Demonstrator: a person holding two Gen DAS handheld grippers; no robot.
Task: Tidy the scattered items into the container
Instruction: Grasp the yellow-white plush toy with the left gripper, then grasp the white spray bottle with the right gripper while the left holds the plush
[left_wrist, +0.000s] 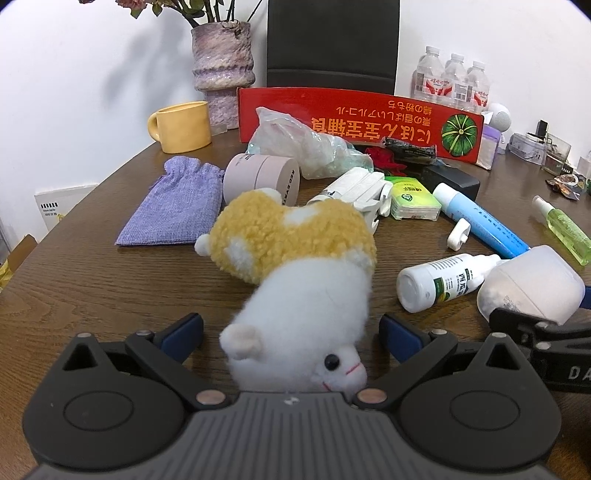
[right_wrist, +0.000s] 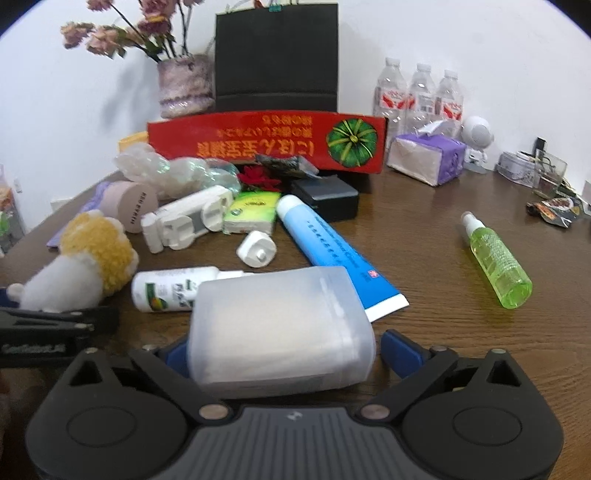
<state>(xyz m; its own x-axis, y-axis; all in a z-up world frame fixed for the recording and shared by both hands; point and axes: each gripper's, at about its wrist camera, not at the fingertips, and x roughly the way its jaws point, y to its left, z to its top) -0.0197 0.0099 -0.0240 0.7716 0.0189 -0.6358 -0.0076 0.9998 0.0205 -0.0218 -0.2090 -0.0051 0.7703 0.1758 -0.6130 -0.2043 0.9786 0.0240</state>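
Note:
A white and yellow plush toy (left_wrist: 295, 266) lies on the brown table (left_wrist: 92, 288), its white head between the wide blue fingers (left_wrist: 181, 332) of my left gripper (left_wrist: 290, 328), which is open and not pressing it. In the right wrist view a frosted plastic case (right_wrist: 280, 332) lies on its side between the jaws of my right gripper (right_wrist: 280, 347). A small gap shows at the right finger (right_wrist: 400, 350), so that gripper is open. A red cardboard box (right_wrist: 266, 144) stands at the back of the table.
Scattered ahead are a white bottle (right_wrist: 166, 290), blue tube (right_wrist: 332, 254), green spray bottle (right_wrist: 495, 258), white folded device (right_wrist: 192, 221), pink tin (left_wrist: 262, 177), purple pouch (left_wrist: 173, 206) and plastic bag (left_wrist: 306, 144). A yellow mug (left_wrist: 181, 127), vase (left_wrist: 221, 74) and water bottles (right_wrist: 417, 96) stand behind.

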